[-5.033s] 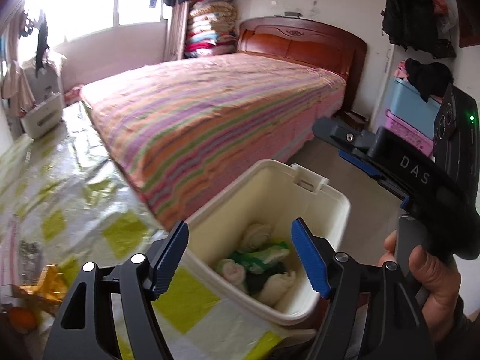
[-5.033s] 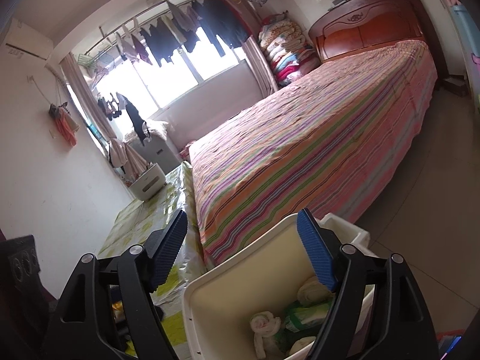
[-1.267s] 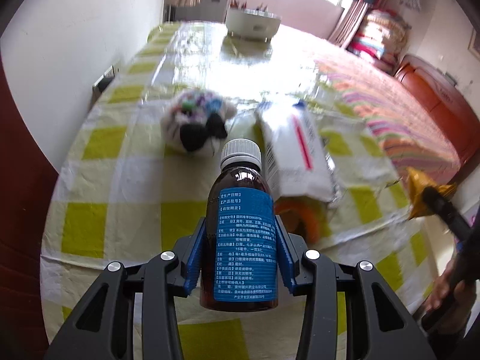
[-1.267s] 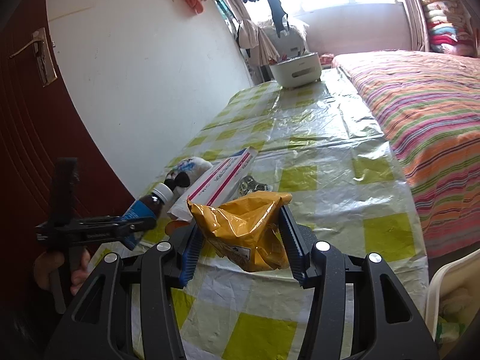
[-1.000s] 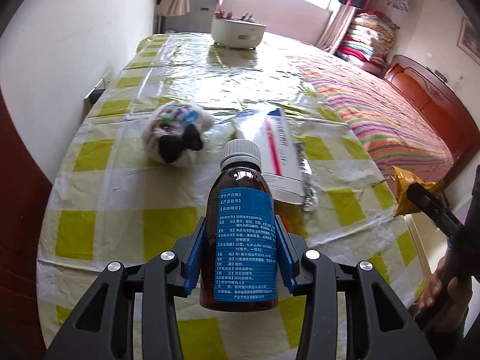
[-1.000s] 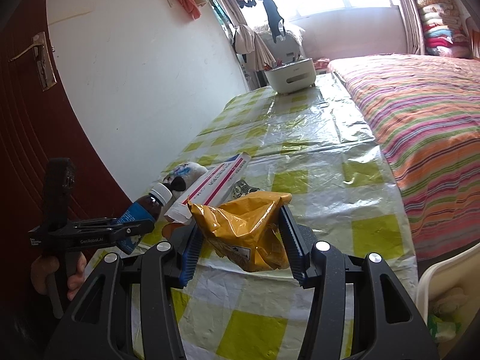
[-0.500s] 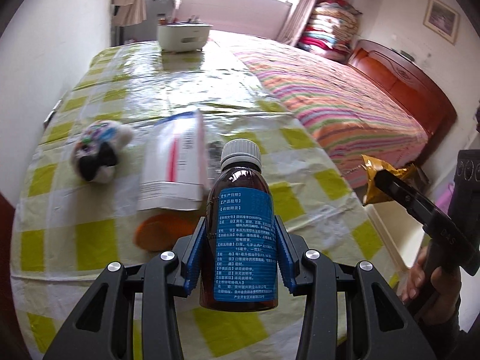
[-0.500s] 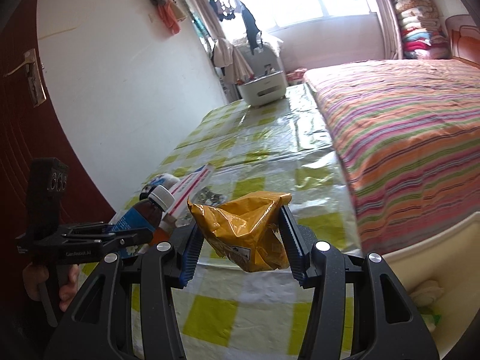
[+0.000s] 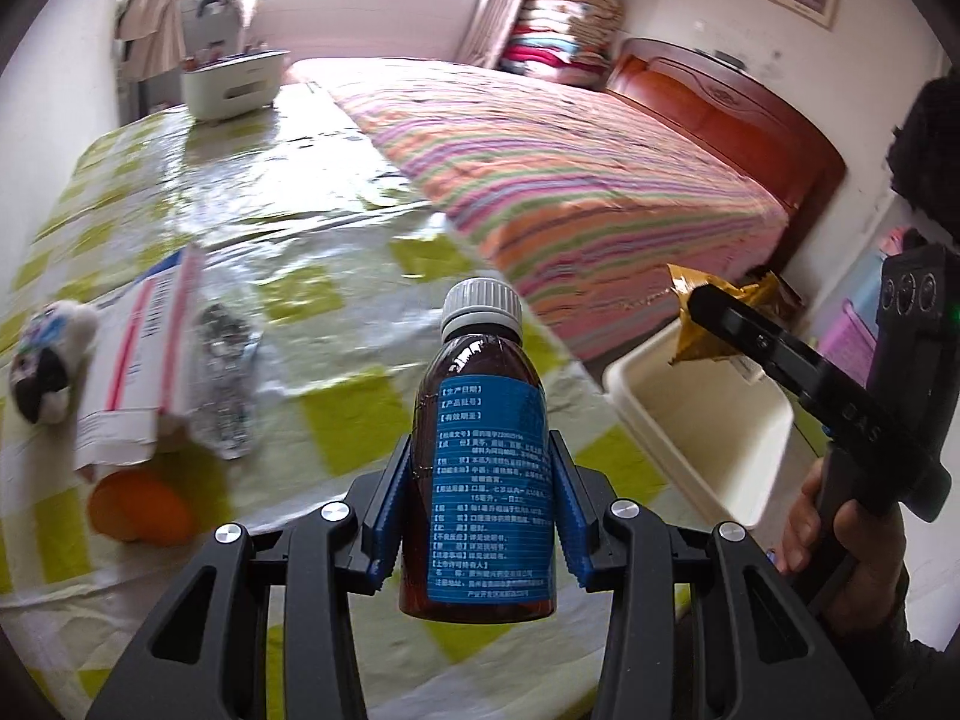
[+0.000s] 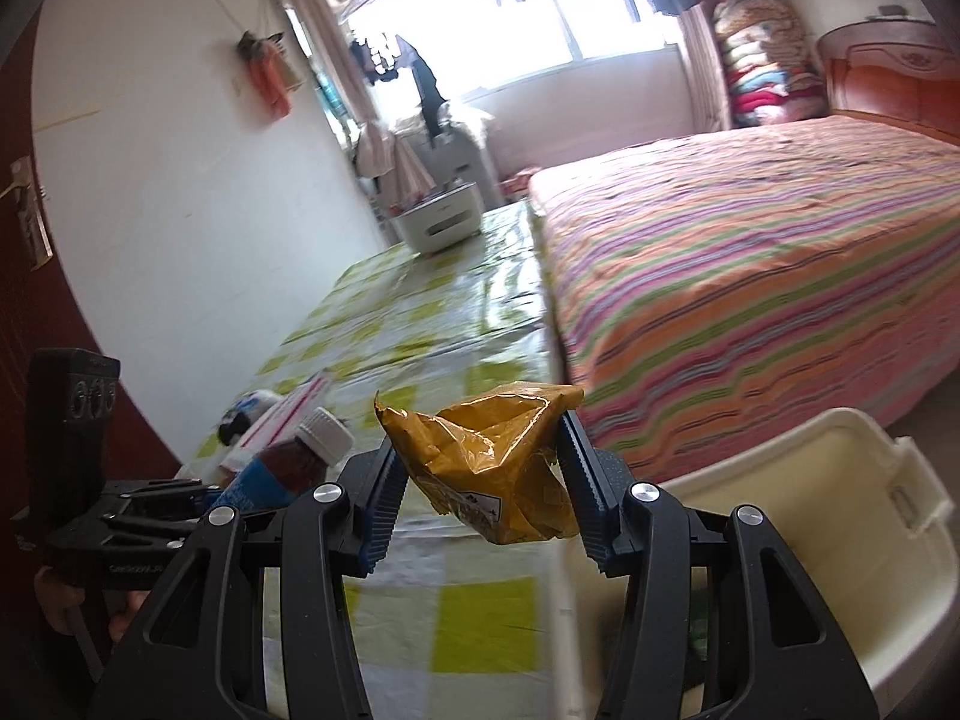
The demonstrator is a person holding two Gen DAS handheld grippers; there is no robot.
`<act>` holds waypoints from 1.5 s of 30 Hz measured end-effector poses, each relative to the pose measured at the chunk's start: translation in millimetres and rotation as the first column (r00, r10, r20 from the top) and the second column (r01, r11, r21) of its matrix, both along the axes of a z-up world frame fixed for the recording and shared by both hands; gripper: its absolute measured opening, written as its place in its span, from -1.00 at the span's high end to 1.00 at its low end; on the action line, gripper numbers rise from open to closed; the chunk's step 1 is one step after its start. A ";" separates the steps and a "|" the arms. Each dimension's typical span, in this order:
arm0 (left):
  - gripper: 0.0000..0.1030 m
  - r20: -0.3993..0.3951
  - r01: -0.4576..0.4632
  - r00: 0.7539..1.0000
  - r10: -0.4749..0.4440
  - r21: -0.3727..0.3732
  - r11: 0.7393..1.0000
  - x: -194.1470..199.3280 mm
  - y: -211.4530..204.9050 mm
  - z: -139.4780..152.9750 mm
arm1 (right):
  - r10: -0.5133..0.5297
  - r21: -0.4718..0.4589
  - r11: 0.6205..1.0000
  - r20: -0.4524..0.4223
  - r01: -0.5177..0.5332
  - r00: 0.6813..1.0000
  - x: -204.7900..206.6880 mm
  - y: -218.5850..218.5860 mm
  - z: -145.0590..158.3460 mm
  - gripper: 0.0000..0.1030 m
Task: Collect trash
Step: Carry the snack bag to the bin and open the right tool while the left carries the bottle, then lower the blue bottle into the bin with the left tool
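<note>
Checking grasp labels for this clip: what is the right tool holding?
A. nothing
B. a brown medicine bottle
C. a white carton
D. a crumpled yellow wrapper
D: the right tool is closed on the crumpled yellow wrapper; the brown bottle sits in the left tool.

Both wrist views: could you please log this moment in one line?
left gripper: holds brown bottle | right gripper: holds yellow wrapper | bin: beside table
</note>
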State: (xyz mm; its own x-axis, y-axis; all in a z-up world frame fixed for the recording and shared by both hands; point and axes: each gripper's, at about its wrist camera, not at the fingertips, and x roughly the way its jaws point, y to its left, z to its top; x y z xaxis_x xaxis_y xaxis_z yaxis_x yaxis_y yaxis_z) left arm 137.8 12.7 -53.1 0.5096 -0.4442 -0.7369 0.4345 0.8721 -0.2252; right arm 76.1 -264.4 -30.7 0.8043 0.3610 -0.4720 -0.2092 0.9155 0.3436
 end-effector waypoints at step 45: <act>0.11 -0.007 0.319 0.948 -0.320 -0.035 0.947 -20.2 -168.3 -14.4 | -0.494 0.225 0.862 0.172 0.455 0.852 -70.9 -106.5 13.4 -0.48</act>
State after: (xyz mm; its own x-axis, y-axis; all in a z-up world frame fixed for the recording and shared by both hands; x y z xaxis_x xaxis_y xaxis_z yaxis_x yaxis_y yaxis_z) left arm 117.5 -155.6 -67.5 0.3279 -0.6062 -0.7246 0.6860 0.6801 -0.2586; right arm 5.2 -370.9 -17.3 0.9719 -0.0330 -0.2332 0.1488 0.8535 0.4994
